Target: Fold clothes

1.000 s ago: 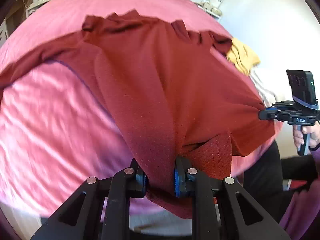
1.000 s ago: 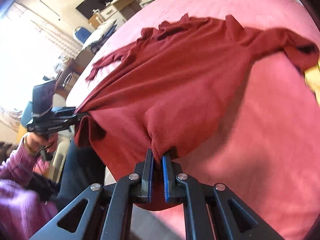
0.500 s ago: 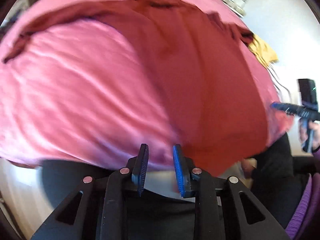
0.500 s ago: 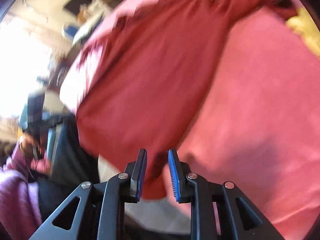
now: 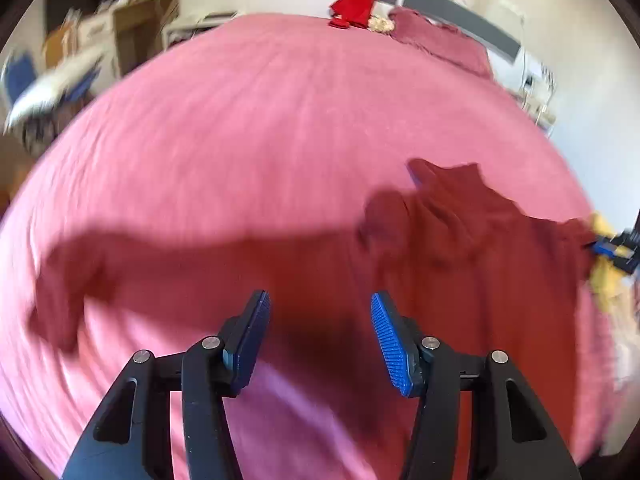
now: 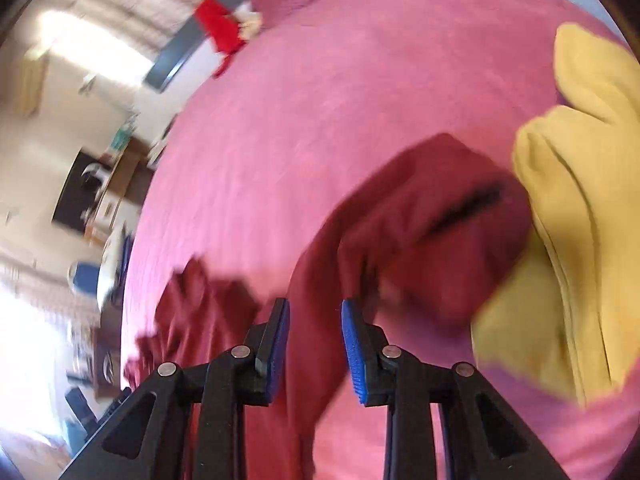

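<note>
Left gripper (image 5: 318, 320) wide open – nothing held, dark red shirt (image 5: 460, 248) spread just ahead, right gripper (image 6: 314, 330) parted, empty – sleeve ahead, yellow garment (image 6: 576, 216) to its right

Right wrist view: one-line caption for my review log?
Open right tool poised over a dark red garment's sleeve on the pink bedspread, yellow garment alongside.

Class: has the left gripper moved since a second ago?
Yes. The left gripper let go of the maroon shirt's hem, opened, and moved up the pink bed toward the sleeve.
</note>
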